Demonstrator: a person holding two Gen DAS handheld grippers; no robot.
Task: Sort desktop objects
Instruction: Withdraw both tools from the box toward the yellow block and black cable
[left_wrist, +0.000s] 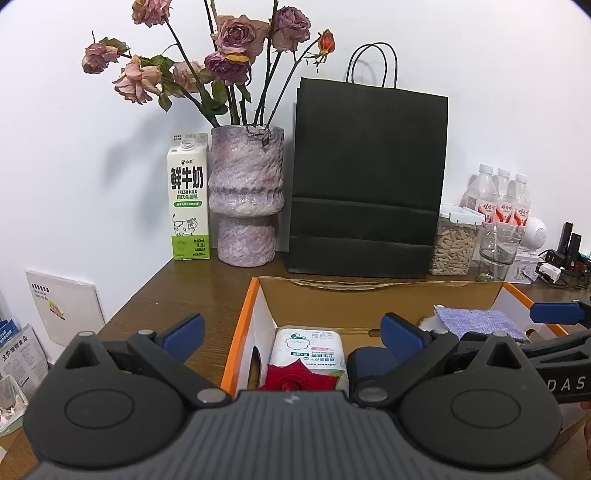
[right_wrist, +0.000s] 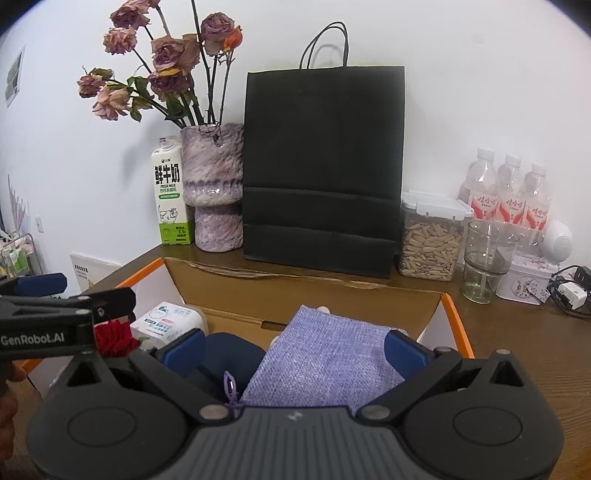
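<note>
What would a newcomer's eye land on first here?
The tall black paper bag standing against the wall, with the mottled purple vase of dried roses to its left. Nearer, the orange-edged cardboard box holds a lilac woven pouch and a red flower beneath both open grippers.

We are looking at a plain white wall. A brown wooden table is standing against it, its left edge showing.

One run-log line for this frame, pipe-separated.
left gripper: open, empty | right gripper: open, above purple pouch | cardboard box: holds pouch, white pack, red flower
</note>
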